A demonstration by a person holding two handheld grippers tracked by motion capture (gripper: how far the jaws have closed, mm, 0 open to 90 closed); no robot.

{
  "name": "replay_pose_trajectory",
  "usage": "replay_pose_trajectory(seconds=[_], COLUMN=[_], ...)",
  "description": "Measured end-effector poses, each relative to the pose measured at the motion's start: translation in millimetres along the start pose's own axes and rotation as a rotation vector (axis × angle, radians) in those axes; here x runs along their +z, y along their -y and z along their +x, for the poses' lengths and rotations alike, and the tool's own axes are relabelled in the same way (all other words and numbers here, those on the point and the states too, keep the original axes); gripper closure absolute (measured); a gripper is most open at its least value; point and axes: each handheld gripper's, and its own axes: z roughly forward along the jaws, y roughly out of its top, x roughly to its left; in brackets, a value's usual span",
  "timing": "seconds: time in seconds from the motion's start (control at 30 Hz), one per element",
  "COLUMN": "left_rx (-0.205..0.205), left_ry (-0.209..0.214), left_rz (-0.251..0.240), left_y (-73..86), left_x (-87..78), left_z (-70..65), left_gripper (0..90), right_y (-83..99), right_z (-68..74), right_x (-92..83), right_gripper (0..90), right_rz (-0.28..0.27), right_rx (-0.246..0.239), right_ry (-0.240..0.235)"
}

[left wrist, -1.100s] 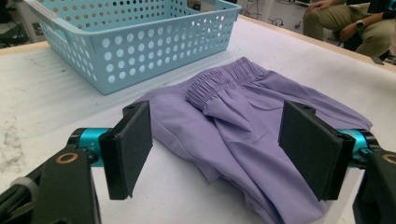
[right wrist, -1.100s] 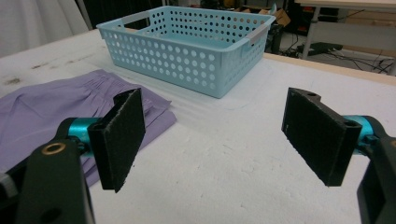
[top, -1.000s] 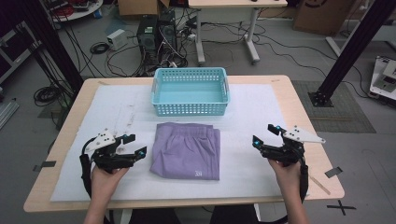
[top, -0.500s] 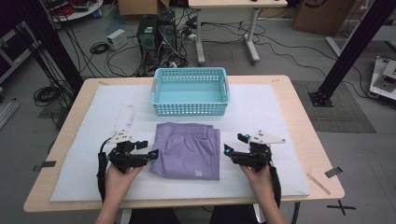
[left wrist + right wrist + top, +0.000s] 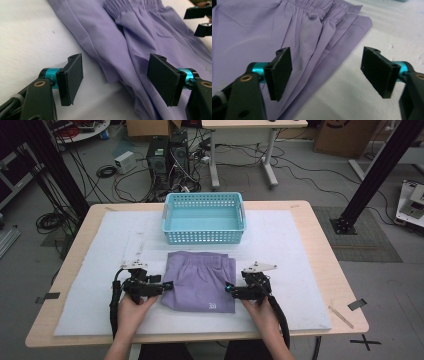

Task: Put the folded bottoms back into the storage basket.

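From the high view I see the folded purple shorts lying flat on the white mat of the counter, just in front of the teal basket; my left tool sits at their left edge and my right tool at their right edge, though whether either touches cloth is hard to make out here. In the left gripper view the jaws stand wide apart astride the layered left edge, the gathered waistband cut off at the top. In the right gripper view the jaws are likewise spread over the right edge, the shorts' near corner hidden behind the left jaw.
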Motion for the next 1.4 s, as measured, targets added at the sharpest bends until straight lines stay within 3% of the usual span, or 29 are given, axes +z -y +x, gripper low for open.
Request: replay_pose_trajectory(seconds=[0.13,0.23,0.37,0.47,0.57,0.73,0.83,0.87,0.93,1.1,1.17,1.3,1.4], left_rx=[-0.008,-0.006,-0.012,-0.063,-0.063,-0.07,-0.062,-0.062,-0.06,-0.03,-0.033,-0.017,-0.026], left_ry=[0.005,0.003,0.049,0.116,0.101,0.087,0.072,0.072,0.065,0.027,0.015,0.001,-0.006], left_rz=[0.003,0.003,0.007,0.008,0.009,0.009,0.005,0.003,0.0,0.001,0.0,0.002,0.004], left_y=[-0.8,-1.8,-4.1,-5.7,-7.0,-7.2,-7.1,-7.2,-7.8,-9.2,-9.3,-9.6,-10.0], left_x=[1.7,4.3,10.3,15.5,17.6,17.7,18.2,18.8,20.6,24.8,24.9,27.8,29.9], left_z=[-1.3,-3.1,-4.7,-2.9,-3.6,-4.6,-7.2,-7.6,-9.3,-14.3,-14.1,-16.2,-19.0], left_gripper=[29.1,29.2,31.0,32.3,36.7,41.4,39.7,38.7,37.1,37.6,42.1,54.2,59.5], right_y=[-3.4,-6.6,-11.0,-12.1,-13.0,-16.9,-14.5,-11.8,-10.6,-15.6,-16.6,-17.5,-17.9], right_z=[0.4,2.1,6.9,6.4,7.6,6.4,3.7,0.0,-2.3,8.4,11.2,9.3,7.3], right_x=[8.0,13.9,19.4,21.4,23.5,27.5,22.1,19.0,18.9,26.5,28.2,29.0,29.3], right_gripper=[24.0,22.5,21.2,29.0,39.4,50.3,43.3,37.9,37.4,44.1,47.8,61.8,73.6], right_rz=[0.077,0.103,0.114,0.105,0.095,0.093,0.089,0.079,0.073,0.086,0.089,0.088,0.084], right_rx=[0.048,0.077,0.08,0.058,0.045,0.073,0.092,0.129,0.155,0.104,0.077,0.064,0.064], right_ry=[-0.009,-0.027,-0.037,-0.057,-0.083,-0.071,-0.031,-0.009,-0.017,0.038,0.056,0.077,0.058])
